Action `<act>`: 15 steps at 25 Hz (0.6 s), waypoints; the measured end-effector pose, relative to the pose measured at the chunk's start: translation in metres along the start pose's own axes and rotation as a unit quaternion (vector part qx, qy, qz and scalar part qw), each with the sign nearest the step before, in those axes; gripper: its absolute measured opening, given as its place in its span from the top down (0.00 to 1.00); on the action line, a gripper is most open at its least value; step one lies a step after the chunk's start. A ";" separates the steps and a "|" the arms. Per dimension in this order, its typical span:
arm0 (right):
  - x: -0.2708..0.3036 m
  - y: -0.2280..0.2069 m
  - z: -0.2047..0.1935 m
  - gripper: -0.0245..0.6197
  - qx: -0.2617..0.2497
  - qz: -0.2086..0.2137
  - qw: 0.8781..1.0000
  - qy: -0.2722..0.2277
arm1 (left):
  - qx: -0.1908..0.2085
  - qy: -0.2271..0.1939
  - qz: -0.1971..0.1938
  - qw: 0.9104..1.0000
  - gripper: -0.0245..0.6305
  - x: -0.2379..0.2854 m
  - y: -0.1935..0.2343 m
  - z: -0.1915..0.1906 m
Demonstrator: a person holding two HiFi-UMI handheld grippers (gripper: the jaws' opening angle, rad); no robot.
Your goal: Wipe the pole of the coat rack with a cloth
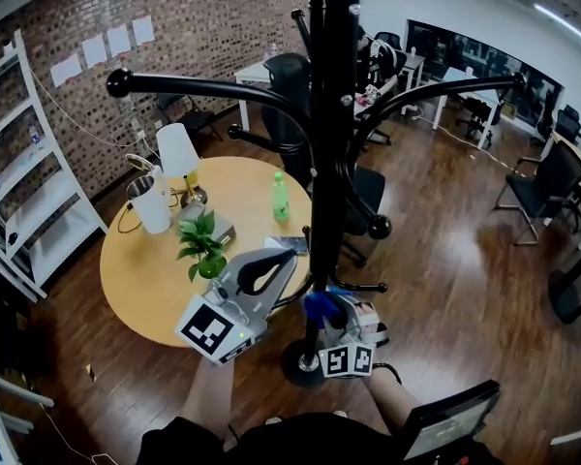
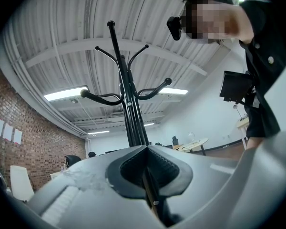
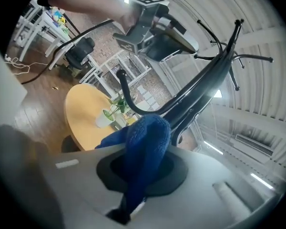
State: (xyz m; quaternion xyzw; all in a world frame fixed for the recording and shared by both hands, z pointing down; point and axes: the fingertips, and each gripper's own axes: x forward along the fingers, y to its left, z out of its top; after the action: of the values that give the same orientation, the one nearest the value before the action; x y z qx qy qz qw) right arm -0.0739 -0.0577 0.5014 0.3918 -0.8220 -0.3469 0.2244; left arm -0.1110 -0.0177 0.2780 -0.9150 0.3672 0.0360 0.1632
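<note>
The black coat rack pole (image 1: 329, 163) runs down the middle of the head view to its round base (image 1: 298, 364), with curved hooks branching off. My right gripper (image 1: 327, 310) is shut on a blue cloth (image 1: 321, 304) that presses against the pole low down. In the right gripper view the cloth (image 3: 145, 137) bulges out of the jaws of the right gripper (image 3: 145, 162), and the pole (image 3: 205, 85) slants just behind it. My left gripper (image 1: 289, 260) sits just left of the pole, jaws shut tip to tip. The pole (image 2: 128, 113) rises just beyond the left gripper (image 2: 147, 149).
A round wooden table (image 1: 140, 279) stands behind the rack, bearing a potted plant (image 1: 205, 250), a green bottle (image 1: 281, 197), a lamp (image 1: 179, 153) and a white jug (image 1: 153, 203). White shelves (image 1: 19, 192) line the left wall. Office chairs (image 1: 542, 187) stand at right.
</note>
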 end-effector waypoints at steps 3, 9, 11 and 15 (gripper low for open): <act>-0.007 -0.022 0.018 0.93 0.017 -0.021 1.000 -0.012 | -0.001 -0.004 0.001 1.000 0.96 0.001 -0.001 0.002; -0.019 -0.100 0.086 0.93 0.036 -0.098 0.991 -0.087 | -0.007 -0.002 0.007 1.000 0.96 -0.002 0.003 -0.003; -0.024 -0.131 0.109 0.93 0.034 -0.120 0.986 -0.107 | -0.006 -0.003 0.010 1.000 0.96 -0.003 0.005 -0.003; -0.033 -0.184 0.153 0.93 0.028 -0.156 0.975 -0.152 | -0.001 -0.008 0.012 1.000 0.96 -0.005 0.007 0.001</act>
State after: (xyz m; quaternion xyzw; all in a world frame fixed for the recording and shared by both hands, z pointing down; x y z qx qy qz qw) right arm -0.0627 -0.0541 0.2604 0.4641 -0.7843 -0.4106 0.0286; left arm -0.1196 -0.0193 0.2763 -0.9104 0.3767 0.0457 0.1648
